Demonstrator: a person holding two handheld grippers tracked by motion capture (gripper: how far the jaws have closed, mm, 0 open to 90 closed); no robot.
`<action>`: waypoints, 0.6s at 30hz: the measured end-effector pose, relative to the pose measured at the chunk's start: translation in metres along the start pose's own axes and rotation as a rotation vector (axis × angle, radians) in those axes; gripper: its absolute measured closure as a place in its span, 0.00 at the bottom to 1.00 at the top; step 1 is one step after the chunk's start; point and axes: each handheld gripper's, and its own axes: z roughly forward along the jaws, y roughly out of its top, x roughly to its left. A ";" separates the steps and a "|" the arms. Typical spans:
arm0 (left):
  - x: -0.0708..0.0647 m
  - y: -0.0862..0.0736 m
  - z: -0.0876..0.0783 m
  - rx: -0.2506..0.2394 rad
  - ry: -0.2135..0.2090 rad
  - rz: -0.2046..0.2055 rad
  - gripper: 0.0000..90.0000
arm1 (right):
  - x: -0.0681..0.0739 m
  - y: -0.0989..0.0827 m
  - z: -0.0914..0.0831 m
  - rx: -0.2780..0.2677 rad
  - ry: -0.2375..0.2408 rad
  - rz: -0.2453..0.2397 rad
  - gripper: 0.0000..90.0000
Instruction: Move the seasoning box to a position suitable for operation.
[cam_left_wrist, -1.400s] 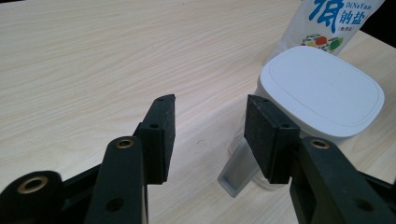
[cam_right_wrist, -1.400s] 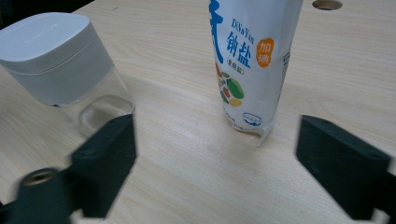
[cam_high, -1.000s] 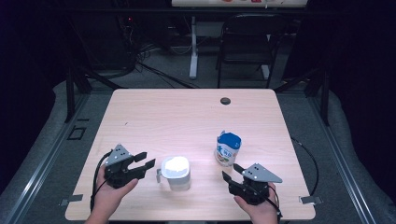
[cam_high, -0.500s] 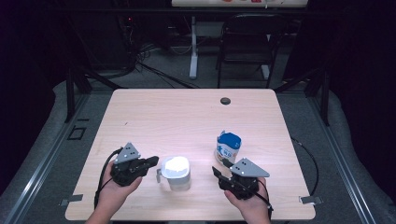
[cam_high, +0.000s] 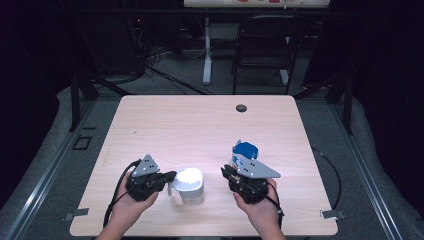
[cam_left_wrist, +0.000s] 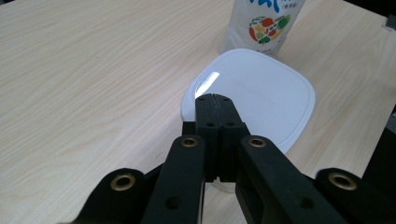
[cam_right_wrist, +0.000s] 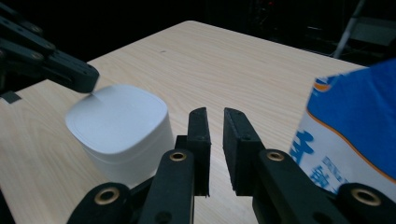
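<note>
Right now your left gripper (cam_high: 169, 177) has its jaws pressed together at the near rim of the white lidded container (cam_high: 190, 184), and from the right gripper view they look clamped on a thin tab of its lid; whether that pinch is secure you cannot tell. The container stands at the front of the table (cam_high: 200, 120), between your two hands. Your right gripper (cam_right_wrist: 215, 114) hangs free between the container and the blue-and-white carton (cam_high: 243, 156), its jaws nearly together after closing, with nothing in the slim gap.

Since nothing braces the container, pulling up on the tab could drag or tip the whole tub instead of peeling the lid. A thin edge can also slip out of the jaws. Meanwhile the carton stands just beside your right gripper, so a sideways swing could knock it over.
</note>
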 end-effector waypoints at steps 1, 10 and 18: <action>0.001 -0.001 0.000 0.005 -0.006 0.001 1.00 | 0.000 0.002 0.001 0.004 0.009 0.003 0.90; 0.003 -0.002 0.001 0.001 -0.016 -0.010 1.00 | 0.005 0.007 0.009 0.016 0.030 -0.021 0.95; 0.000 -0.003 0.002 -0.008 -0.005 0.003 1.00 | 0.007 -0.009 0.018 0.062 0.047 -0.012 0.97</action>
